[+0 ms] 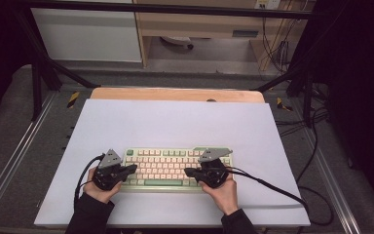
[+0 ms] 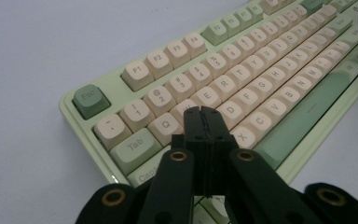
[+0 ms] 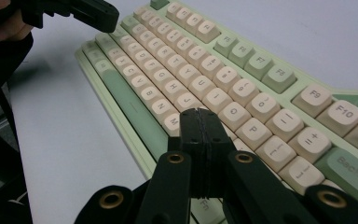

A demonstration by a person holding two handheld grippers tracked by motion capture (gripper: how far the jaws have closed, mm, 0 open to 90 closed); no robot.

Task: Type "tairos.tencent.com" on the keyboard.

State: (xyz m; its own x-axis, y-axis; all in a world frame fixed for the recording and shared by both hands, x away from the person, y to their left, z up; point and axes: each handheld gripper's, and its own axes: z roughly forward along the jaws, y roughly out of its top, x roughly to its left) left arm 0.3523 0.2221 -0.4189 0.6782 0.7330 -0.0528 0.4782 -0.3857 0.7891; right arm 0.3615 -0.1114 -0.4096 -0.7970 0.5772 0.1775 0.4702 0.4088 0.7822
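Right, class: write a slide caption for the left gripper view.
Shut left gripper poised over the cream letter keys of a green keyboard.

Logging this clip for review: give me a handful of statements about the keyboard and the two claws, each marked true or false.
1. Both claws are shut with nothing between their jaws. True: the left claw and the right claw each show their jaws pressed together.
2. The keyboard lies on a white sheet. True.
3. The Esc key is cream like the letter keys. False: it is dark green.
4. The left claw is over the keyboard's number-row end near Backspace. False: it is over the Q, W and A keys, near Tab.
5. The space bar is green. True.
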